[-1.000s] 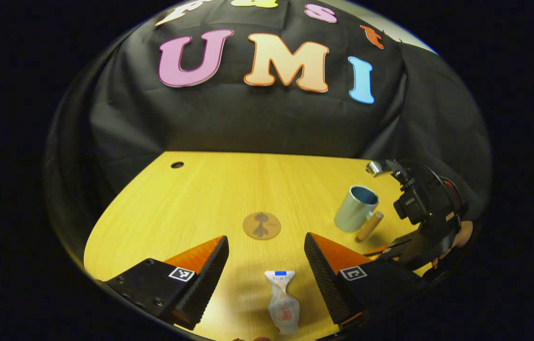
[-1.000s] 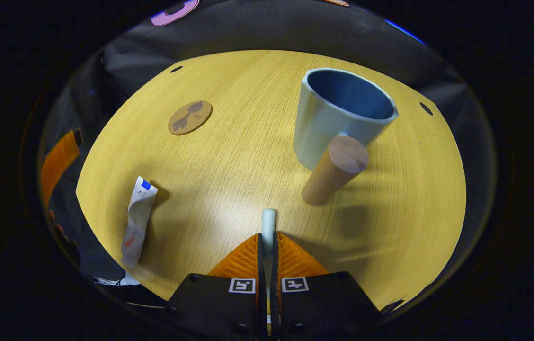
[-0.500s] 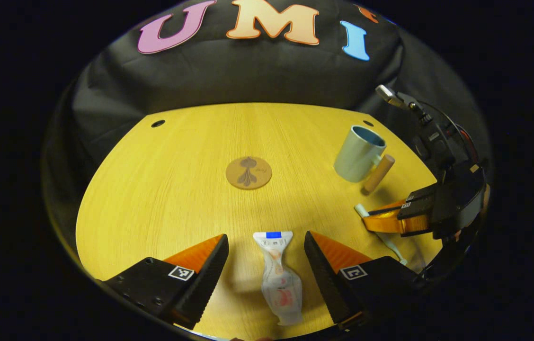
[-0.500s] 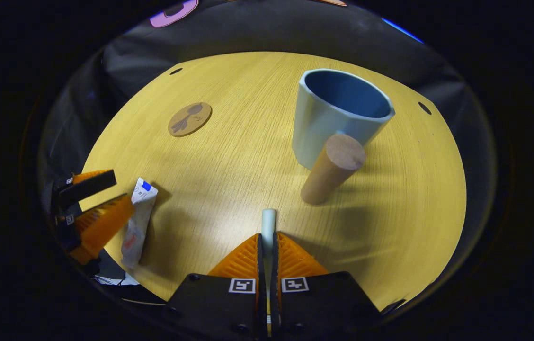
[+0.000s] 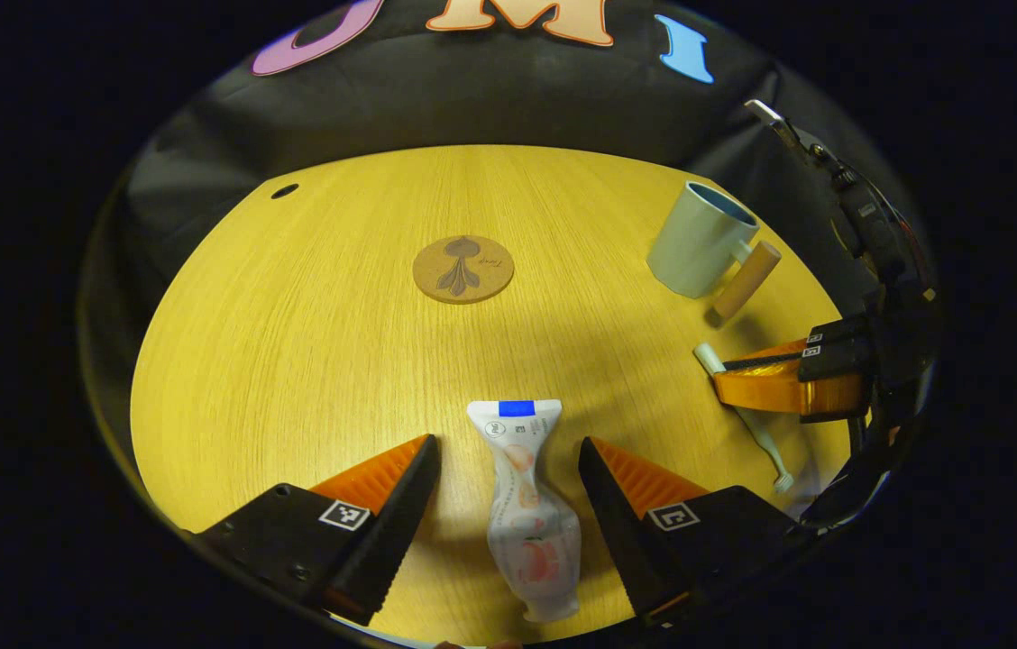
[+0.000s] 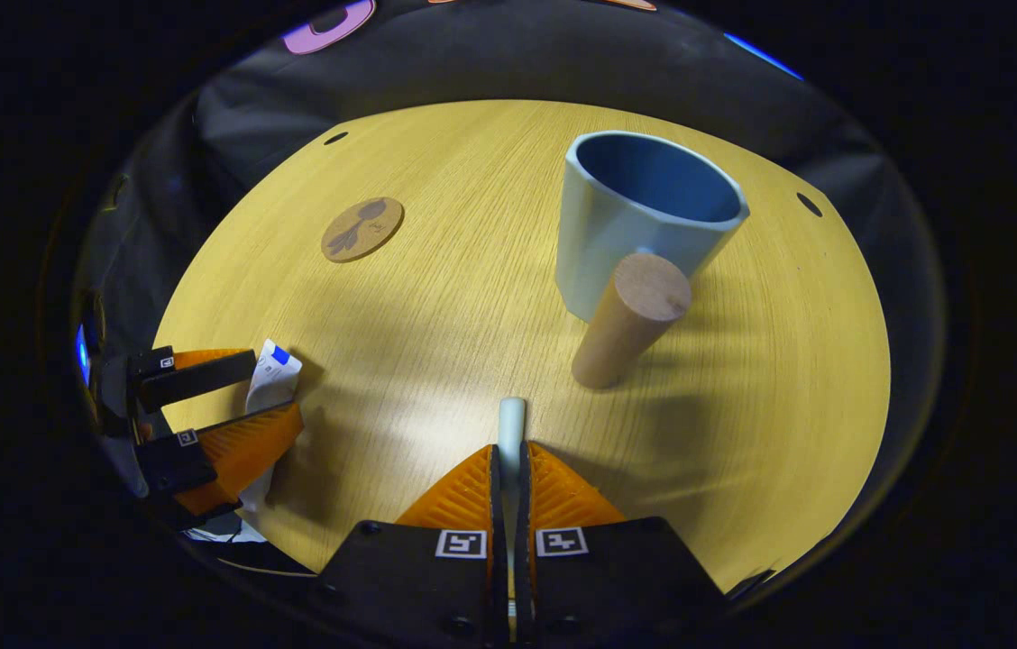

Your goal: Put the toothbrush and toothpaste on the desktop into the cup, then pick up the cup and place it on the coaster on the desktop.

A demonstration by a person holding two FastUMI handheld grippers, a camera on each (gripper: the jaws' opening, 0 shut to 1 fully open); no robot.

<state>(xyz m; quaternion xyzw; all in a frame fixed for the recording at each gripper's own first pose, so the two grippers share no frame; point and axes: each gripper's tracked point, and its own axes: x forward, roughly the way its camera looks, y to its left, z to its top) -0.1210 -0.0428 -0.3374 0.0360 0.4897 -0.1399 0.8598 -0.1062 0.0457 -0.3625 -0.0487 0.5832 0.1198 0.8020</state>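
Staged recording booth, not a real bathroom: black cloth wall (image 5: 490, 99) draped behind a bare wooden desktop (image 5: 310, 342) with cable holes.

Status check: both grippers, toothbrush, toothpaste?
Right gripper shut on toothbrush. Left gripper open, straddling toothpaste tube. Cup empty, coaster bare.

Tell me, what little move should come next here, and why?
Probably the left tool should close on the toothpaste. Its fingers stand open on either side of the tube, which lies flat on the desk. The right tool is already shut on the toothbrush, and the cup stands upright and empty.
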